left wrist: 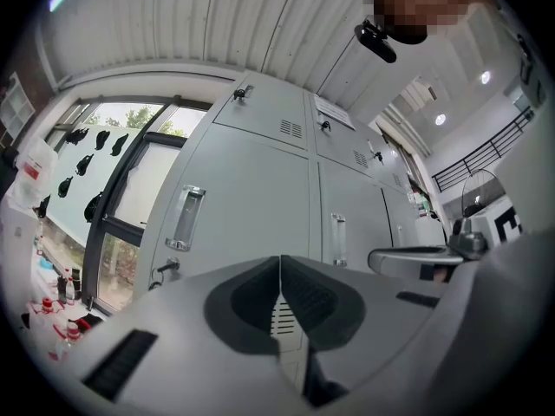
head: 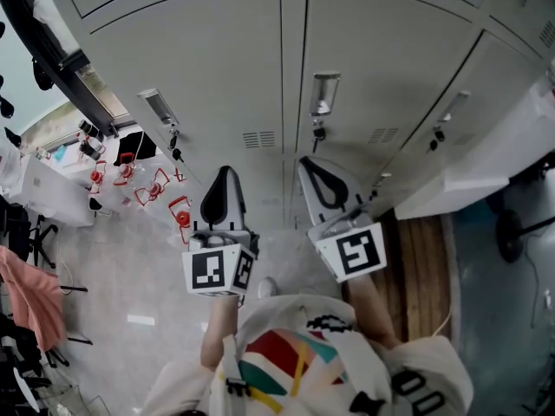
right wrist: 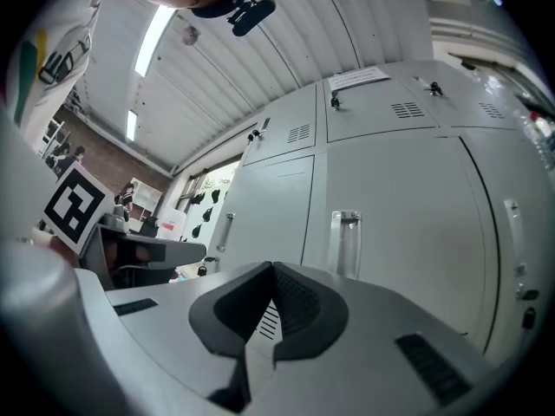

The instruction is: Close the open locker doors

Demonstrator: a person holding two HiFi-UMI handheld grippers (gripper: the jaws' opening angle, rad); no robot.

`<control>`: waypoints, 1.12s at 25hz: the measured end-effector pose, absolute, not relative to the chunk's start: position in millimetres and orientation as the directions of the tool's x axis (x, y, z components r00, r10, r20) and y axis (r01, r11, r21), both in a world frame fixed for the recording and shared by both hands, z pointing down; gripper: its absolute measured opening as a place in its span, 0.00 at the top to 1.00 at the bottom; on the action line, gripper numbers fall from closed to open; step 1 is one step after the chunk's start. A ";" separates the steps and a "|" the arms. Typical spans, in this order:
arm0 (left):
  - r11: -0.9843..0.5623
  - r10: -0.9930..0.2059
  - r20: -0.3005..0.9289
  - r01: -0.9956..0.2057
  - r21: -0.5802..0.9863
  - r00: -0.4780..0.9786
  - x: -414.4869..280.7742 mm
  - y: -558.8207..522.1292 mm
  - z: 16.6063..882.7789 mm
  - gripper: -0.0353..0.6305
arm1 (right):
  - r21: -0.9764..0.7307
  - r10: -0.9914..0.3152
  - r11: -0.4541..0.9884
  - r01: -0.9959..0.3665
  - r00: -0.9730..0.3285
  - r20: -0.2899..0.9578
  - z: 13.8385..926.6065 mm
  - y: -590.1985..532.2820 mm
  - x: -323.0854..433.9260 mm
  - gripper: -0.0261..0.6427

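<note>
- left tool (head: 224, 180) is pressed together, its dark pads meeting along one line with nothing between them in the left gripper view (left wrist: 279, 265).
- right tool (head: 314, 173) is likewise pressed together and empty, its pads meeting at the tip in the right gripper view (right wrist: 270, 271).
- both tools are held side by side in front of the person, each with its marker cube (head: 217, 269) nearest the body, and both point at a row of grey lockers (head: 199, 68).
- the doors straight ahead of the tools sit flush in the row; each has a clear upright handle (head: 323, 94) and a key (head: 318, 133) hanging from the lock beneath it.
- the tool tips line up near the seam between two of these doors, by the vent slots (head: 258, 139), and stand apart from the metal in both gripper views.
- at the far right of the head view a pale panel (head: 486, 159) juts out from the row toward the person; it looks like an open locker door, and it lies to the right of the right tool, touched by neither tool.
- off to the left, past the lockers, small red items (head: 130, 180) stand on the light floor below a window (left wrist: 113, 189).
</note>
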State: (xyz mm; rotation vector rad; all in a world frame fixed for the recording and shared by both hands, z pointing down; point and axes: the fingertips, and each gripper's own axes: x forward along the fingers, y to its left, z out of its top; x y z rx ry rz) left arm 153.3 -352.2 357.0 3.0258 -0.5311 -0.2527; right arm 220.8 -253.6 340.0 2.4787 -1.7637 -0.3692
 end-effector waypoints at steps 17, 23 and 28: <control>-0.950 -0.310 -0.136 -0.300 0.085 0.941 153.7 -345.2 360.3 0.94 | 0.185 -0.915 -0.399 -0.898 0.377 -0.143 340.6 -239.8 227.6 0.95; -0.950 -0.305 -0.136 -0.293 0.105 0.942 153.9 -343.5 358.6 0.94 | 0.170 -0.914 -0.402 -0.900 0.385 -0.126 346.7 -236.1 228.2 0.95; -0.950 -0.307 -0.134 -0.294 0.104 0.942 151.8 -343.0 359.5 0.94 | 0.163 -0.913 -0.405 -0.900 0.388 -0.127 347.0 -233.7 227.1 0.95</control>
